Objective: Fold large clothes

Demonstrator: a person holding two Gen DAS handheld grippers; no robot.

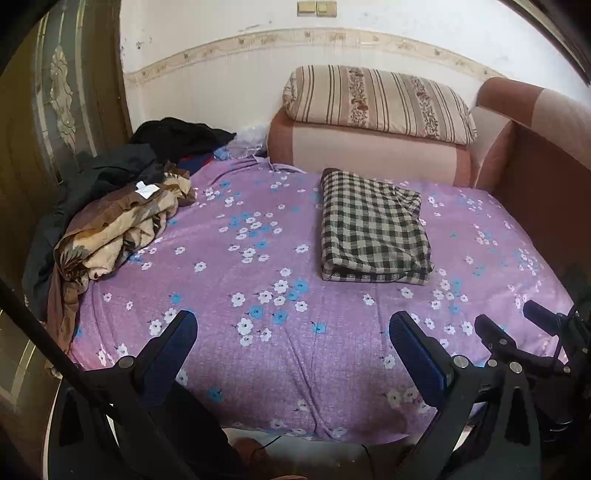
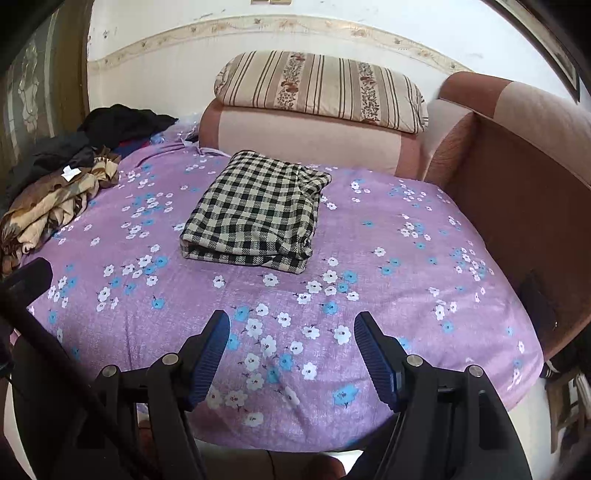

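Neatly folded checked garment point(image 2: 255, 210), lengthwise toward pillow point(image 2: 321, 88)

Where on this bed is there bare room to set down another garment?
Bare sheet lies between the folded checked garment and the sofa arm, and along the near edge. The far left corner is crowded with a clothes pile.

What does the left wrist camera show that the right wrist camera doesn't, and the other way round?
Only the left wrist view shows the wall switches, both fingers of the right gripper at its right edge, and the left gripper open over the sheet. Only the right wrist view shows the wooden stool beside the bed, with the right gripper seen from behind, open and empty. Both show the folded checked garment on the purple floral sheet, the unfolded clothes pile at the left and the striped pillow.
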